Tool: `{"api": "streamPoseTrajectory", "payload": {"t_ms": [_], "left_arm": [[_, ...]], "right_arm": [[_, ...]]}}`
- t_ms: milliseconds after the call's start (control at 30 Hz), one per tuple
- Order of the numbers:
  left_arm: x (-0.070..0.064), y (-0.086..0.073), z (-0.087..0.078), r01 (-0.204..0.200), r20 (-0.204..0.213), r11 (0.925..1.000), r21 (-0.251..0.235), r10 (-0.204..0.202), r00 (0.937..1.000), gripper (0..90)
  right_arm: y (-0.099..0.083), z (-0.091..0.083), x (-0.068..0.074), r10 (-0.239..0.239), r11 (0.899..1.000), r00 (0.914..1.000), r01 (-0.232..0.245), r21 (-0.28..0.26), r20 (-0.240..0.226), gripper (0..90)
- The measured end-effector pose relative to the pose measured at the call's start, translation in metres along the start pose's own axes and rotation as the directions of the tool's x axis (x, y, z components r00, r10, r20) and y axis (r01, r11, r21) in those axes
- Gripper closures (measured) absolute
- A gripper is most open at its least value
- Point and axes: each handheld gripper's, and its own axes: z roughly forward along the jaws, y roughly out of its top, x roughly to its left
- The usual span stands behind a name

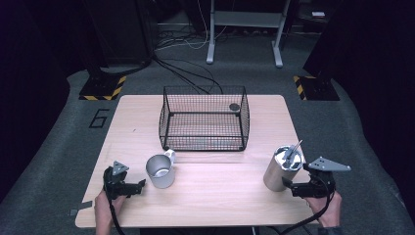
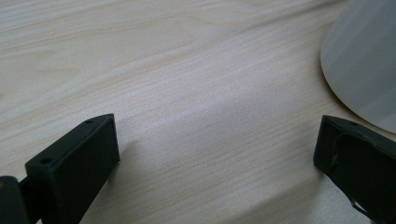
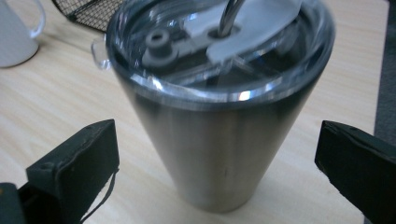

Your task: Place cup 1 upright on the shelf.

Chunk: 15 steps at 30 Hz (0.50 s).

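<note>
While cables cross the grey floor [image 1: 235,68], the wooden table [image 1: 215,196] (pale) bears a basket [image 1: 204,119].

Table [image 1: 205,196] layout, high view. Wire basket [image 1: 204,119] stands at 12 o'clock of table centre. Mug [image 1: 160,171] stands at 7 o'clock of the basket; tumbler [image 1: 283,169] at 4 o'clock, well apart from the mug. Left gripper [image 1: 142,184] lies at 9 o'clock of the mug, just beside it; right gripper [image 1: 288,186] at 4 o'clock of the tumbler.

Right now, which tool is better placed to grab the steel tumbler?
The right tool. Its open jaws already flank the steel tumbler, which stands close in front of it. The left tool sits across the table beside the metal mug.
</note>
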Motion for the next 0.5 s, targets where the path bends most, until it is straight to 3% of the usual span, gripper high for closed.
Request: {"api": "streamPoseTrajectory", "payload": {"t_ms": [267, 500], "left_arm": [[0.0, 0.0, 0.0, 0.0, 0.0, 1.0, 0.0, 0.0, 1.0, 0.0], [0.0, 0.0, 0.0, 0.0, 0.0, 1.0, 0.0, 0.0, 1.0, 0.0]], "right_arm": [[0.015, 0.01, 0.004, -0.014, 1.0, 0.9993, 0.014, -0.016, 0.033, 0.0], [0.022, 0.02, 0.005, -0.015, 1.0, 0.9996, 0.016, -0.022, 0.024, 0.0]]}}
